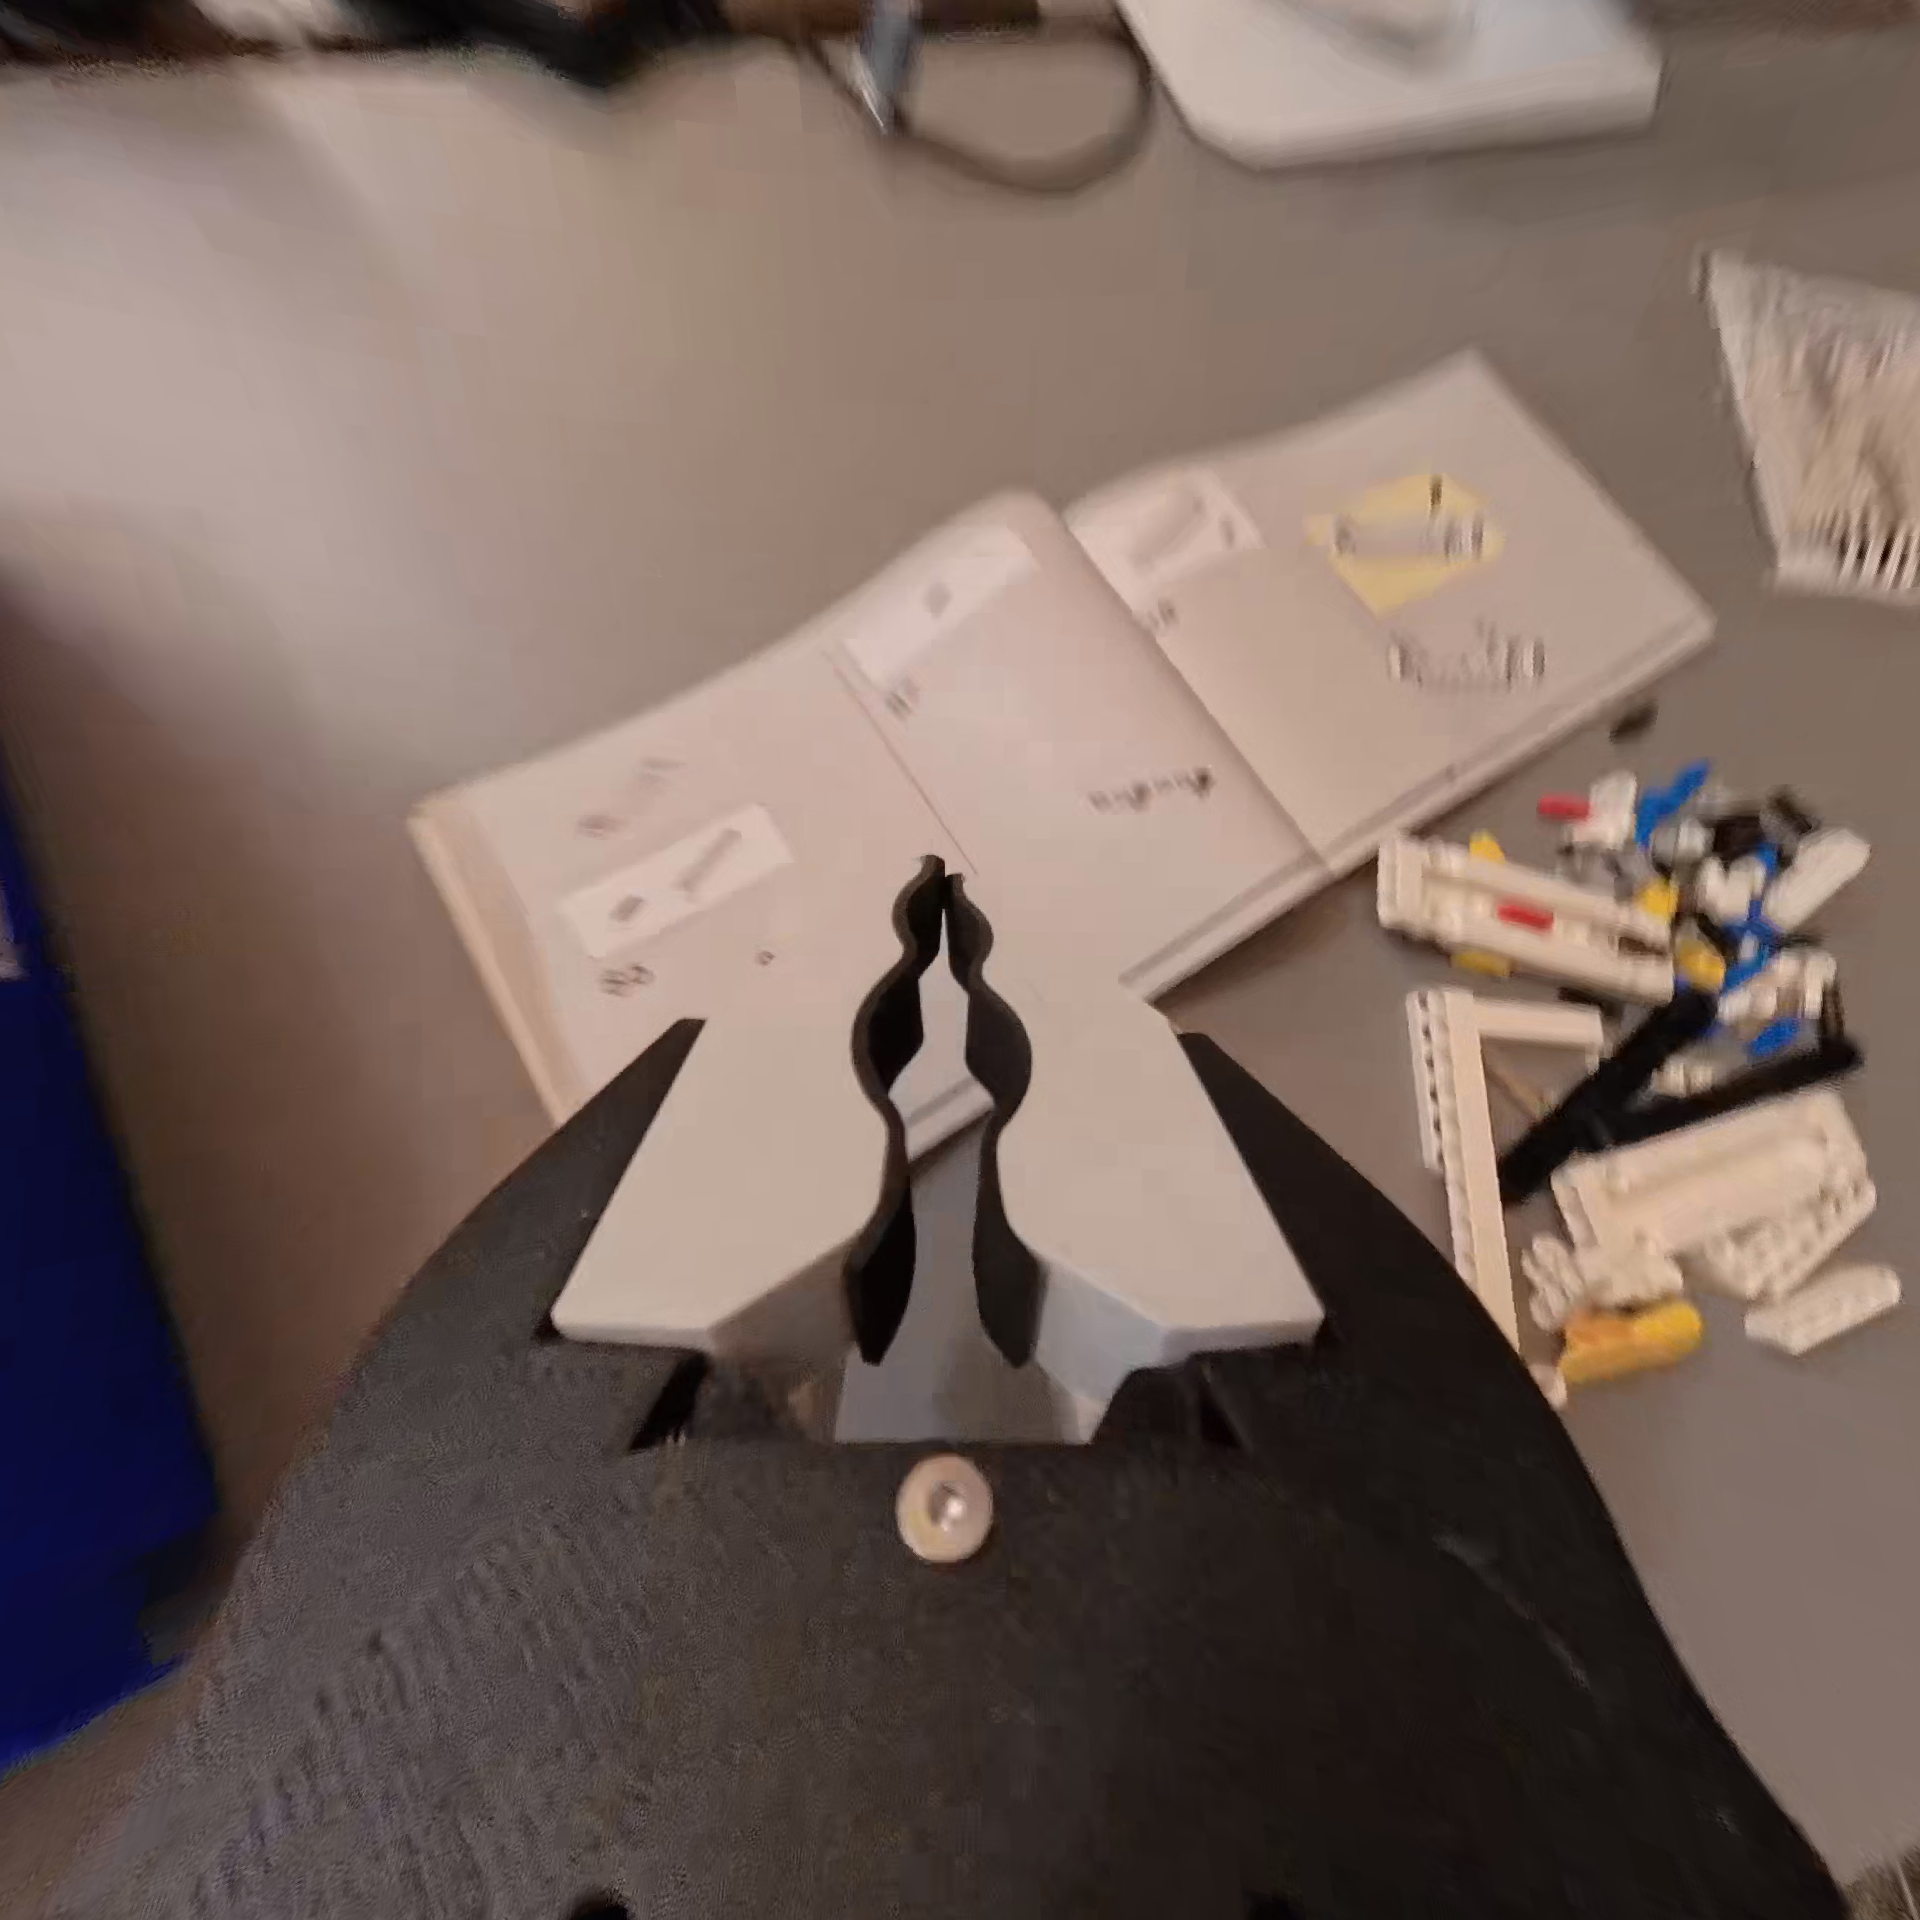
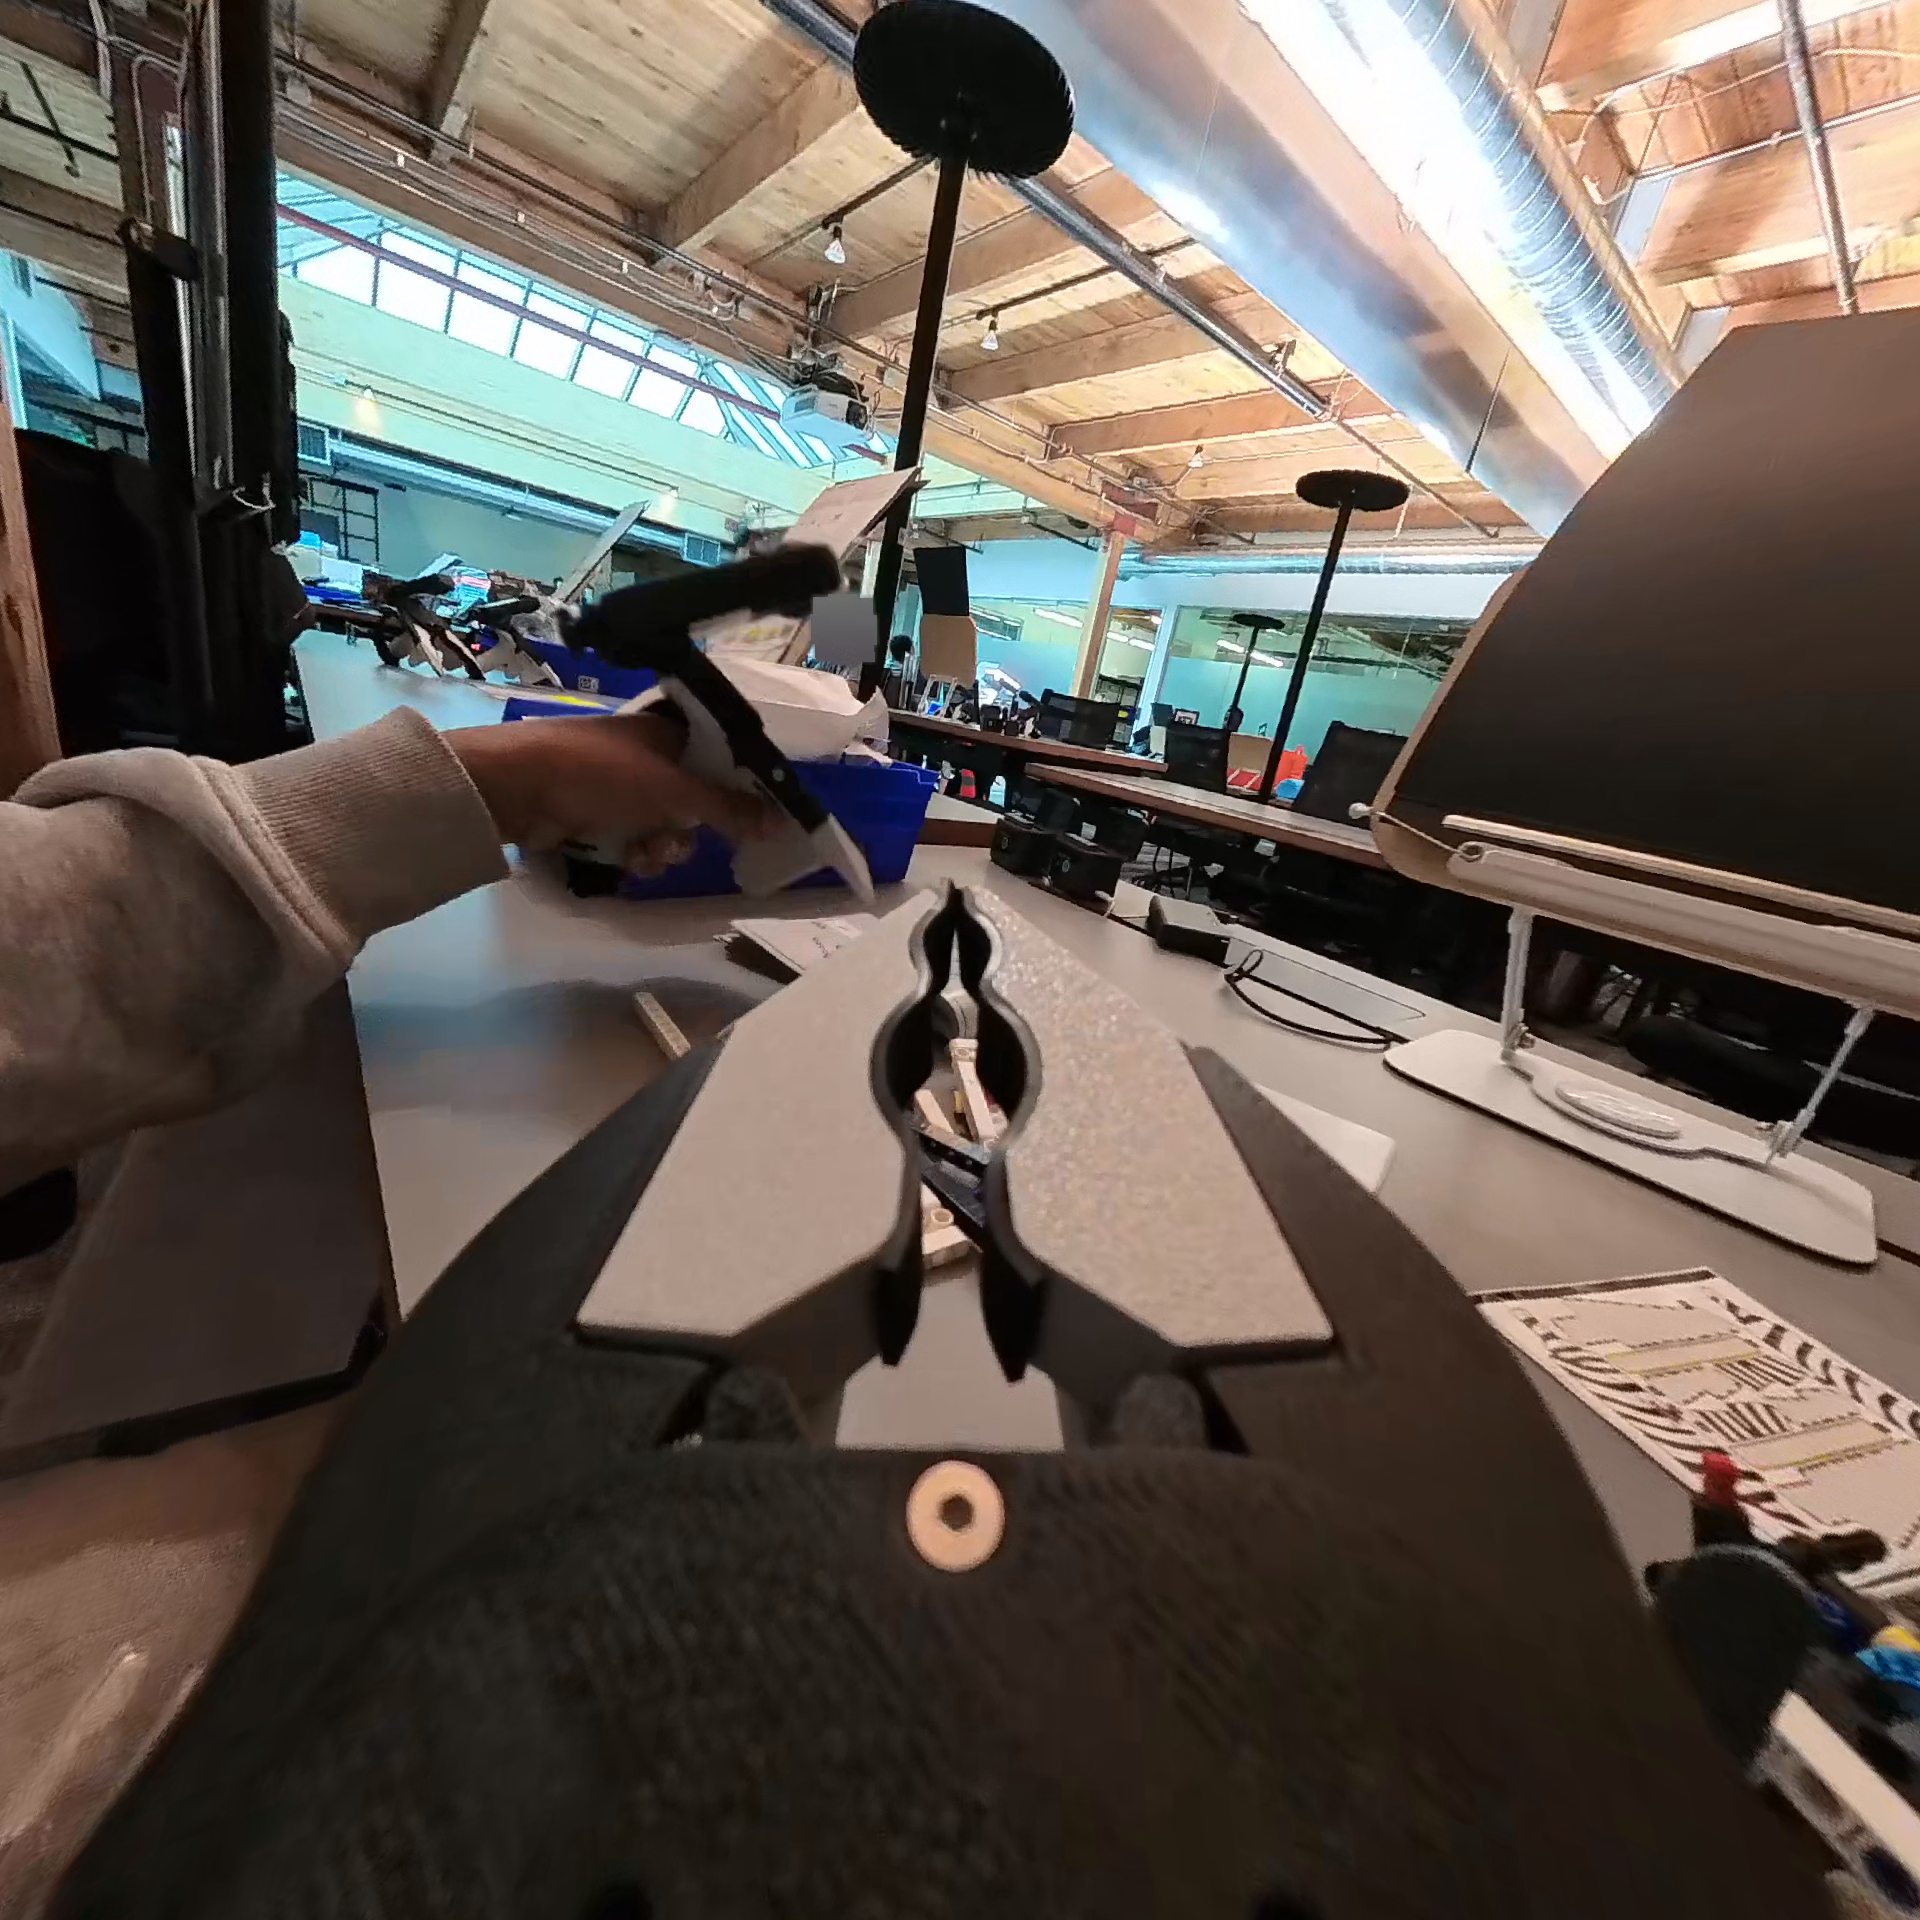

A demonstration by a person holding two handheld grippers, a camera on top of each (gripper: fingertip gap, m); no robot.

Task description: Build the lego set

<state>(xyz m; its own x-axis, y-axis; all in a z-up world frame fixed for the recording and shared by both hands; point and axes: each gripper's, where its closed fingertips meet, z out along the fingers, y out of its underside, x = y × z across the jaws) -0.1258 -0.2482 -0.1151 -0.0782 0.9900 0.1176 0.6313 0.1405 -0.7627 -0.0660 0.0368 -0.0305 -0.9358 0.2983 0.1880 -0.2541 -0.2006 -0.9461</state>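
Note:
My left gripper (image 1: 940, 883) is shut and empty, hovering over the lower left page of an open instruction booklet (image 1: 1039, 748). A pile of loose lego pieces (image 1: 1662, 1039), white, black, blue, yellow and red, lies on the grey table to its right. My right gripper (image 2: 951, 904) is shut, held low over the table. White and black lego pieces (image 2: 956, 1122) show through the gaps between its fingers and seem to lie below it. A hand in a beige sleeve holds the left gripper, seen in the right wrist view (image 2: 857, 878), pointing down in front of the right one.
A blue bin (image 1: 62, 1247) stands at the left, also in the right wrist view (image 2: 831, 800). A monitor on a white stand (image 2: 1621, 1132) is at the right. A striped patterned sheet (image 2: 1714, 1382) and more lego pieces (image 2: 1818, 1683) lie near the right front. The left gripper's tips are roughly 30 cm from the right gripper's.

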